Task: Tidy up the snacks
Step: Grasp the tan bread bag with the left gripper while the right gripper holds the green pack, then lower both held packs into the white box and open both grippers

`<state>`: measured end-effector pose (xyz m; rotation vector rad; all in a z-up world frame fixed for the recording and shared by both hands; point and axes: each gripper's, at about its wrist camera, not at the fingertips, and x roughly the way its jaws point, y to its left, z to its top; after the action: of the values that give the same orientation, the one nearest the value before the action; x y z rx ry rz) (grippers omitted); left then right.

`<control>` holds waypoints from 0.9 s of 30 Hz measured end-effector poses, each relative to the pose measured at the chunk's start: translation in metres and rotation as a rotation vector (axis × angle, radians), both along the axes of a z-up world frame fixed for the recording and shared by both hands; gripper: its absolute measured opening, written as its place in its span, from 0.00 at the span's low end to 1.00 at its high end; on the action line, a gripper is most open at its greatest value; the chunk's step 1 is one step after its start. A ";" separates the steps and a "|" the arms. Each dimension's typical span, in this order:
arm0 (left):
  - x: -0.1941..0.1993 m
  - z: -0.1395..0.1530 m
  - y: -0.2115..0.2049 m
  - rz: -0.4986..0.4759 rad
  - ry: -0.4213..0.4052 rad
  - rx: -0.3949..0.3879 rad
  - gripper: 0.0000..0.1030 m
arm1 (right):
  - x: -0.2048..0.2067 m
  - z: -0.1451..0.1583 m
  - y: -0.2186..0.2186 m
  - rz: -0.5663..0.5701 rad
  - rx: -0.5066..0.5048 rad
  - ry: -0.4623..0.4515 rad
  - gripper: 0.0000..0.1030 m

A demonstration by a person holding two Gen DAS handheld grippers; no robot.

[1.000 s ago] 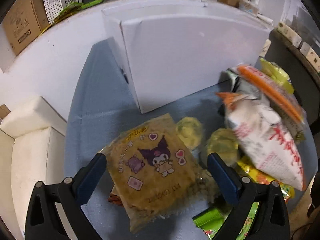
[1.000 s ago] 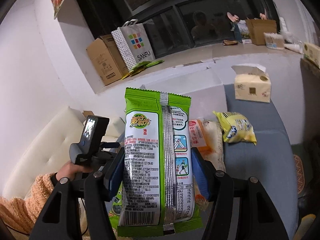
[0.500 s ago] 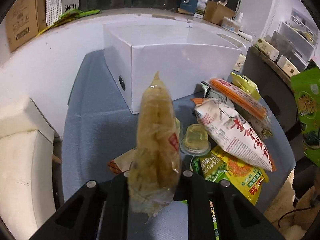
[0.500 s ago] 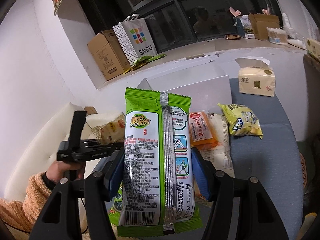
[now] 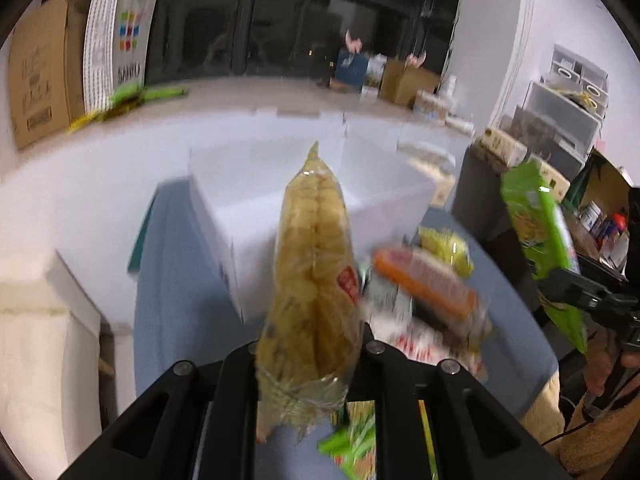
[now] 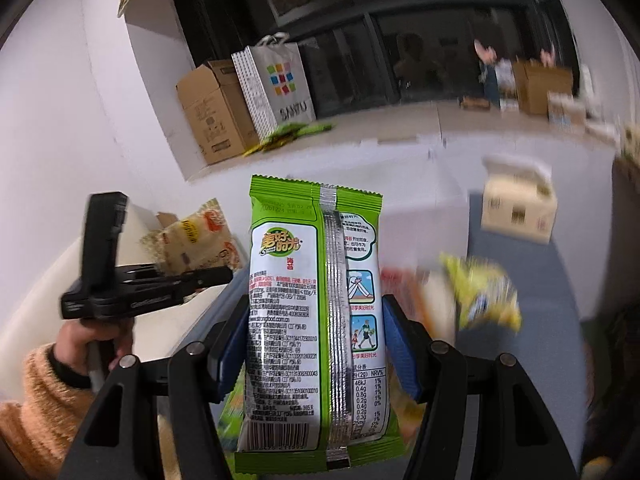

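Tan packet: your left tool (image 5: 310, 354) was clenched on a clear-wrapped tan snack packet (image 5: 312, 296), held edge-on and upright above the near part of the worktop; from the right wrist view the same packet (image 6: 192, 240) showed side-on in that tool (image 6: 200, 276).
Green packet: your right tool (image 6: 316, 344) was clamped on a green and white foil seaweed packet (image 6: 316, 320), upright with its printed back and silver seam facing the camera; from the left wrist view it (image 5: 540, 240) hung off to the right, above the worktop's edge.
White box: an open white cardboard box (image 5: 256, 200) stood on the worktop just behind the tan packet.
Loose snacks: to the right of the box lay a blurred heap, with an orange-topped clear packet (image 5: 428, 284) on top, a yellow bag (image 5: 446, 248) behind it and a green wrapper (image 5: 352, 440) at the near edge.
Worktop: a blue-grey cloth-covered worktop (image 5: 176, 300) carried the box and the heap; a tan tissue box (image 6: 518, 208) sat at its far end.
Your left hand: your left hand (image 6: 92, 340), in a fuzzy orange sleeve (image 6: 44, 408), gripped the left tool's handle.
Window ledge: a brown cardboard carton (image 6: 214, 118) and a white paper shopping bag with coloured squares (image 6: 276, 84) stood side by side on the ledge beneath the dark window.
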<state>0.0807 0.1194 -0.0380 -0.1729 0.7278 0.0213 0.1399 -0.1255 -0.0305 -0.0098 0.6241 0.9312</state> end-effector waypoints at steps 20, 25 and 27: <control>0.176 0.031 0.026 0.018 0.046 0.107 0.17 | 0.202 0.010 0.118 -0.128 -0.221 0.081 0.66; 0.175 0.024 0.035 0.076 0.066 0.114 1.00 | 0.212 0.006 0.107 -0.146 -0.154 0.150 1.00; 0.169 0.022 0.036 0.057 0.068 0.105 1.00 | 0.210 0.006 0.097 -0.157 -0.117 0.151 1.00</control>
<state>0.2500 0.1553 -0.0159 -0.0930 0.7876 0.1205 0.3501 -0.0289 -0.0242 0.0048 0.8073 0.7472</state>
